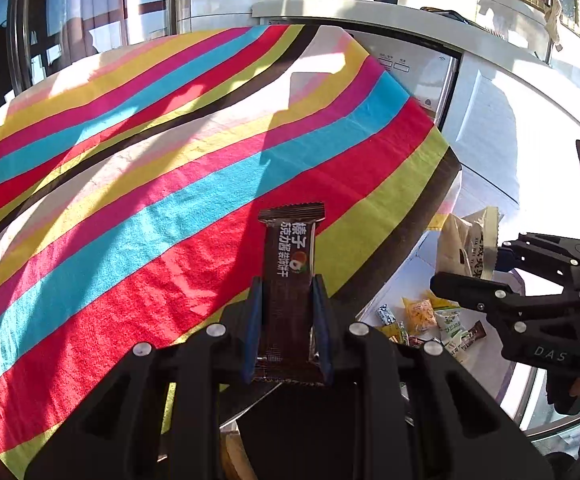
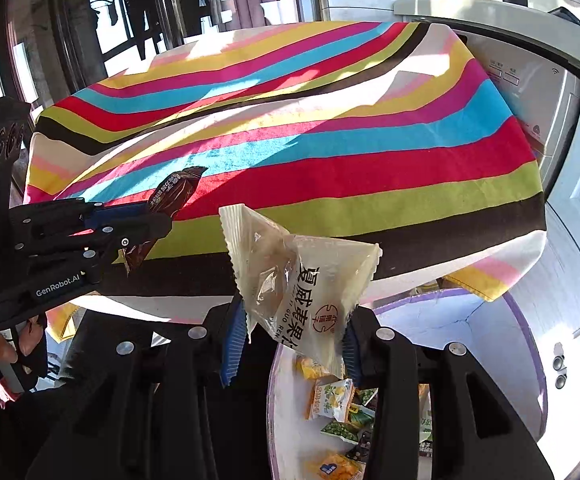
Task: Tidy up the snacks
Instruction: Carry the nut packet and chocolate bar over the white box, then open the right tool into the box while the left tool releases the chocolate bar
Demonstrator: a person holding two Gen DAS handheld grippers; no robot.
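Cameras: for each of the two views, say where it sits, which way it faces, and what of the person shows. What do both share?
Left wrist: sits on the left claw, looks down across the striped cloth; claw grips a brown bar; right claw at right.
Right wrist: sits on the right claw, faces the cloth; grips a pale packet; hand shows.
Shared: cloth, both snacks, snack bin.

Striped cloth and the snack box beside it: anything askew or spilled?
Nothing spilled. The striped cloth hangs unevenly, one corner drooping over the white box of snacks. Both held packets look intact.
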